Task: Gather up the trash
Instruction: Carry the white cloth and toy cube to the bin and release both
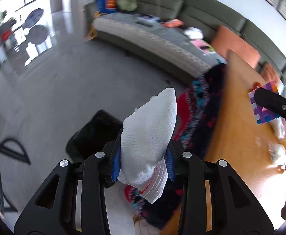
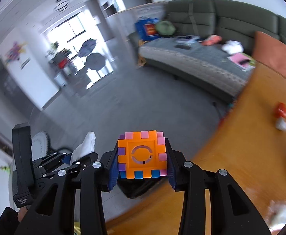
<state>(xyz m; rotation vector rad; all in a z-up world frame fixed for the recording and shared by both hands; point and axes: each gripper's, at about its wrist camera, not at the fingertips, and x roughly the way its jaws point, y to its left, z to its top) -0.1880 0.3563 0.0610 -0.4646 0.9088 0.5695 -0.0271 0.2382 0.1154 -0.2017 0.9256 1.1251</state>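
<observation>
My left gripper (image 1: 143,162) is shut on a white sock (image 1: 150,137) and holds it above the floor beside the wooden table (image 1: 236,137). A black trash bag (image 1: 92,135) lies open on the floor just below and left of the sock. My right gripper (image 2: 142,166) is shut on a multicoloured foam cube (image 2: 142,154), orange face toward the camera, held over the table's left edge. The cube (image 1: 264,105) and a right finger also show in the left wrist view. The left gripper with the sock (image 2: 84,146) shows in the right wrist view.
White crumpled tissues (image 2: 283,213) and a red-and-white scrap (image 2: 281,115) lie on the table (image 2: 240,146). A dark patterned cloth (image 1: 207,105) hangs at the table's edge. A grey sofa (image 2: 211,49) with scattered items stands behind. Grey floor (image 2: 143,101) stretches left.
</observation>
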